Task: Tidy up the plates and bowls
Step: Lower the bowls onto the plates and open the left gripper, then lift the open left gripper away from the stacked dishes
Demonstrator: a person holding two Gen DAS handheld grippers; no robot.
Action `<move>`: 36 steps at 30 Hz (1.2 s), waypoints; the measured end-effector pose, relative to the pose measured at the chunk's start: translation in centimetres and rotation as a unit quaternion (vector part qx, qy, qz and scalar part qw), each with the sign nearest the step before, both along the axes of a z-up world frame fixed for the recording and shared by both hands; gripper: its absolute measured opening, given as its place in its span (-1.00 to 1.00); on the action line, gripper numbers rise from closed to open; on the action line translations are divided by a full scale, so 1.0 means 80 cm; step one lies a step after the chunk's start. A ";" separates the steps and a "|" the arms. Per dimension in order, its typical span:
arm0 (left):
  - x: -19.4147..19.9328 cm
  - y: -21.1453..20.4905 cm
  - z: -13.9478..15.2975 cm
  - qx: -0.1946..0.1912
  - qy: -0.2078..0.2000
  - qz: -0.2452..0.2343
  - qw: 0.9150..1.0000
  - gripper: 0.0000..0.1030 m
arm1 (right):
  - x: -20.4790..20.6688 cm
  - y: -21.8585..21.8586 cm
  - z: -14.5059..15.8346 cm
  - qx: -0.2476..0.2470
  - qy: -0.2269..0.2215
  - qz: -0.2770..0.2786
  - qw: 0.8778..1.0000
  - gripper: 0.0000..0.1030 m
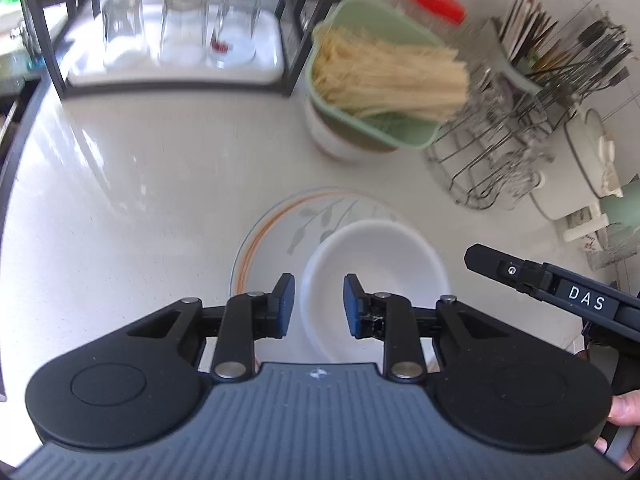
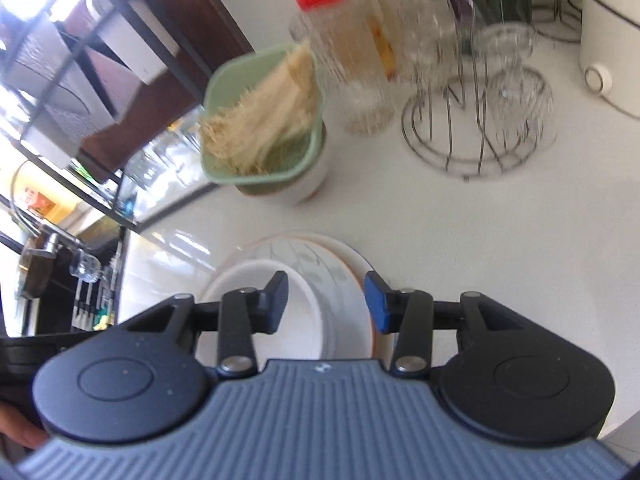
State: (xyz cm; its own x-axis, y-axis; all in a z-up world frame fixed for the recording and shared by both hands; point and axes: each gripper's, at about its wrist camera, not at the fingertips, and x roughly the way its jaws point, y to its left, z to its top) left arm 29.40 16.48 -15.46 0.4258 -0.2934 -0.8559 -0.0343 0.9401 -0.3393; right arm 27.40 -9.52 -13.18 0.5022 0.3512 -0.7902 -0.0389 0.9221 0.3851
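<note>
A white bowl (image 1: 376, 276) sits on a leaf-patterned plate with an orange rim (image 1: 280, 232) on the white counter. My left gripper (image 1: 319, 304) is open and empty, just above the bowl's near left rim. In the right wrist view the same bowl (image 2: 256, 284) and plate (image 2: 320, 264) lie under my right gripper (image 2: 326, 300), which is open and empty, its fingers astride the bowl's right side. The right gripper's body (image 1: 560, 296) shows at the right of the left wrist view.
A green basket of pale sticks (image 1: 380, 76) stands on a white cup behind the plate. A wire glass rack (image 1: 492, 148), a red-capped jar (image 2: 344, 48), a white appliance (image 2: 612, 32) and a black shelf with glasses (image 1: 176, 32) ring the counter.
</note>
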 end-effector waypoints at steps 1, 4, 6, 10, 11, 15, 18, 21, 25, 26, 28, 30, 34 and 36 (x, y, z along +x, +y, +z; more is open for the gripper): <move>-0.003 -0.003 0.010 0.005 -0.010 -0.003 1.000 -0.40 | -0.002 -0.002 0.006 0.003 -0.008 0.000 1.000 -0.11; -0.017 -0.013 0.043 0.018 -0.042 -0.002 0.999 -0.40 | -0.010 -0.011 0.028 0.008 -0.033 0.001 0.999 -0.11; -0.028 -0.019 0.066 0.020 -0.061 0.002 0.998 -0.40 | -0.018 -0.017 0.044 0.010 -0.050 0.005 0.999 -0.11; -0.056 -0.039 0.102 0.033 -0.091 0.011 0.995 -0.39 | -0.034 -0.029 0.078 0.003 -0.082 0.017 0.997 -0.11; -0.063 -0.044 0.107 0.034 -0.093 0.013 0.995 -0.39 | -0.039 -0.031 0.086 0.003 -0.091 0.020 0.996 -0.11; -0.094 -0.063 0.127 0.050 -0.109 0.015 0.993 -0.39 | -0.056 -0.047 0.111 0.002 -0.121 0.022 0.992 -0.12; -0.119 -0.074 0.140 0.044 -0.123 0.016 0.991 -0.39 | -0.072 -0.061 0.133 -0.001 -0.148 0.028 0.989 -0.11; -0.143 -0.089 0.148 0.055 -0.142 0.028 0.988 -0.39 | -0.090 -0.071 0.149 -0.004 -0.167 0.033 0.985 -0.11; -0.170 -0.100 0.151 0.051 -0.143 0.038 0.988 -0.38 | -0.116 -0.080 0.160 0.000 -0.186 0.044 0.982 -0.11; -0.177 -0.102 0.153 0.053 -0.145 0.039 0.987 -0.38 | -0.120 -0.083 0.161 -0.001 -0.190 0.043 0.981 -0.11; -0.193 -0.107 0.158 0.056 -0.150 0.044 0.986 -0.38 | -0.129 -0.088 0.162 0.001 -0.195 0.045 0.980 -0.10; -0.207 -0.111 0.162 0.058 -0.155 0.050 0.985 -0.36 | -0.138 -0.091 0.164 0.002 -0.200 0.057 0.978 -0.10; -0.235 -0.119 0.168 0.059 -0.164 0.059 0.983 -0.28 | -0.160 -0.096 0.169 0.006 -0.212 0.064 0.975 -0.10; -0.247 -0.122 0.171 0.062 -0.168 0.061 0.982 -0.27 | -0.170 -0.098 0.171 0.007 -0.216 0.068 0.974 -0.10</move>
